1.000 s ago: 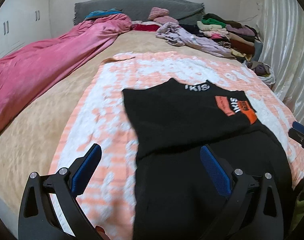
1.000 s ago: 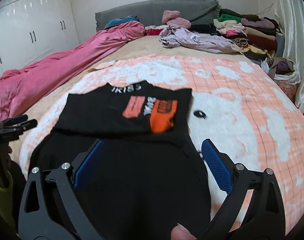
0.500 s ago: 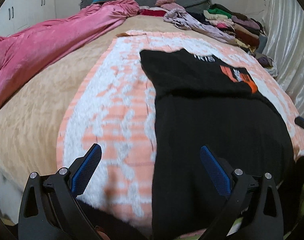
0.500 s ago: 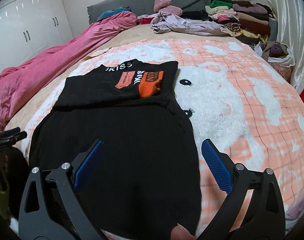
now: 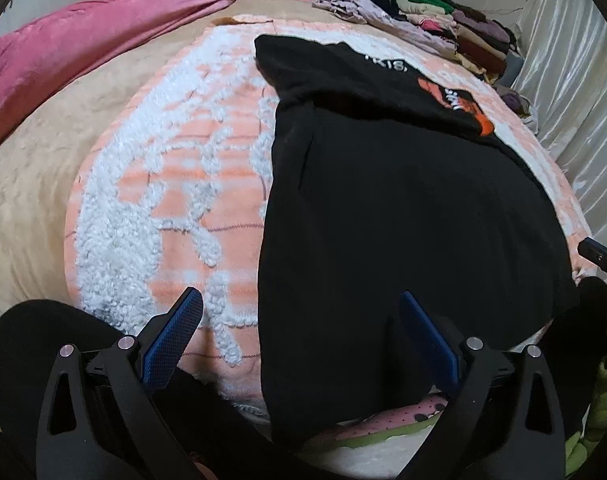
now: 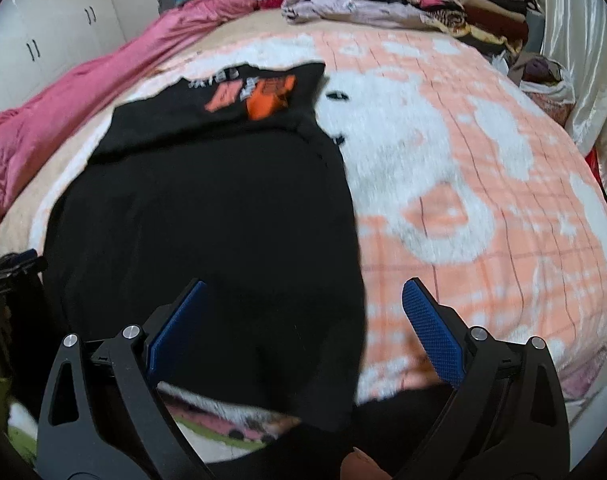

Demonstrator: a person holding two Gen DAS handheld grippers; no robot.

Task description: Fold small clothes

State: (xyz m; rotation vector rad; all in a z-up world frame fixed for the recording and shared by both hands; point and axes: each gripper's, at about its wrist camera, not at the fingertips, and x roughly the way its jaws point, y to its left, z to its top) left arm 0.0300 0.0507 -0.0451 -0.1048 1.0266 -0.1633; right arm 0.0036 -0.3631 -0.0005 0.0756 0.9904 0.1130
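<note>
A black garment [image 5: 403, 200] [image 6: 207, 220] with an orange and white print lies flat on the peach and white fleece blanket [image 5: 163, 200] [image 6: 483, 184]. Its far part is folded back toward me, so the print [image 6: 259, 94] faces up. Its near hem hangs over the bed's front edge. My left gripper [image 5: 299, 320] is open, low at the hem's left corner, with one finger over the blanket and one over the cloth. My right gripper [image 6: 303, 308] is open at the hem's right corner. Nothing is between either pair of fingers.
A pink duvet [image 5: 83, 44] [image 6: 83, 92] lies along the left of the bed. Piled and stacked clothes [image 5: 443, 16] [image 6: 463, 4] sit at the far right by a pale curtain [image 5: 575, 92]. White wardrobes [image 6: 43, 40] stand at the left.
Both grippers have pulled back and dropped toward the bed's front edge, still open. The garment's near hem now lies right at the fingers and drapes over the edge.
</note>
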